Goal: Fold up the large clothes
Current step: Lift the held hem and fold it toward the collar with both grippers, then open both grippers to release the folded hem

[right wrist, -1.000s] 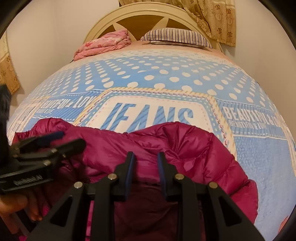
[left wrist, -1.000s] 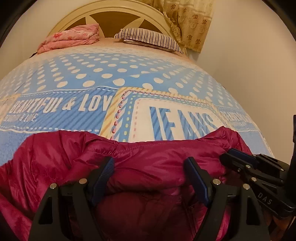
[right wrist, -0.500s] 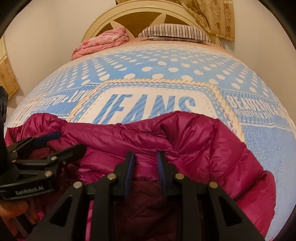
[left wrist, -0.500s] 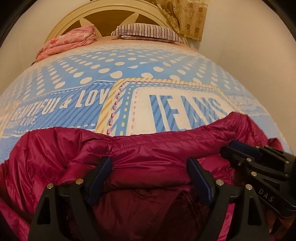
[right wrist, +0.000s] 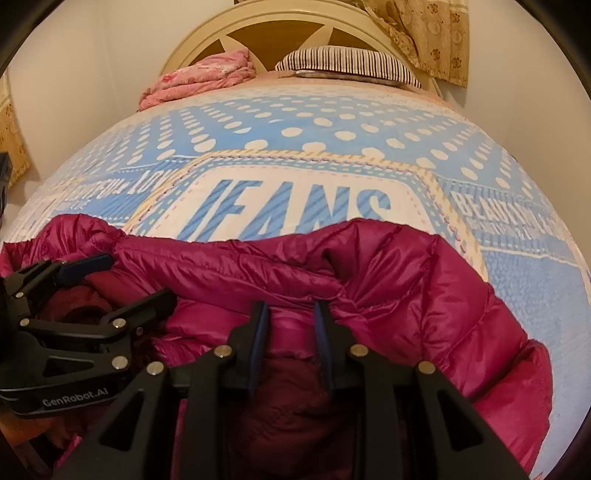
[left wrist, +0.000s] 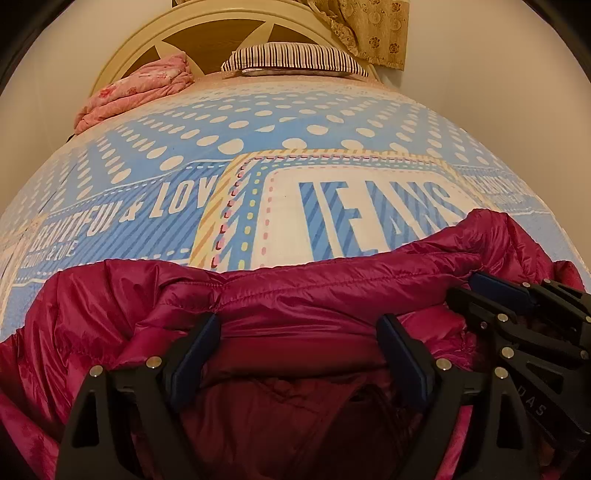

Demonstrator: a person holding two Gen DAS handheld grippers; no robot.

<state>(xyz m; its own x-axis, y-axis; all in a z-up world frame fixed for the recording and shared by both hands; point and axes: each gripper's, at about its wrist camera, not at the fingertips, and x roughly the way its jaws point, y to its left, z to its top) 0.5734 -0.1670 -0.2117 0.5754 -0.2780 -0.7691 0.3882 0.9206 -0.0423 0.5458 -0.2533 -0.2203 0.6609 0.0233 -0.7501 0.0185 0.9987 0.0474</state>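
Observation:
A magenta quilted down jacket (left wrist: 314, 291) lies bunched at the near end of the bed; it also shows in the right wrist view (right wrist: 406, 280). My left gripper (left wrist: 299, 325) is wide open, its blue-padded fingers straddling the jacket's raised folded edge. My right gripper (right wrist: 290, 310) has its jaws narrowly apart, pinching a fold of the jacket's edge. The right gripper also shows at the right of the left wrist view (left wrist: 517, 310). The left gripper shows at the left of the right wrist view (right wrist: 122, 280), jaws spread over the fabric.
The bed has a blue polka-dot cover (left wrist: 258, 129) printed "JEANS". A folded pink blanket (left wrist: 140, 88) and a striped pillow (left wrist: 295, 59) lie by the cream headboard (left wrist: 207, 26). A wall and a patterned curtain (left wrist: 369, 29) are on the right.
Both grippers have moved forward along the bed with the jacket's edge, carrying it further over the "JEANS" print. The left jaws stay wide; the right jaws stay narrow.

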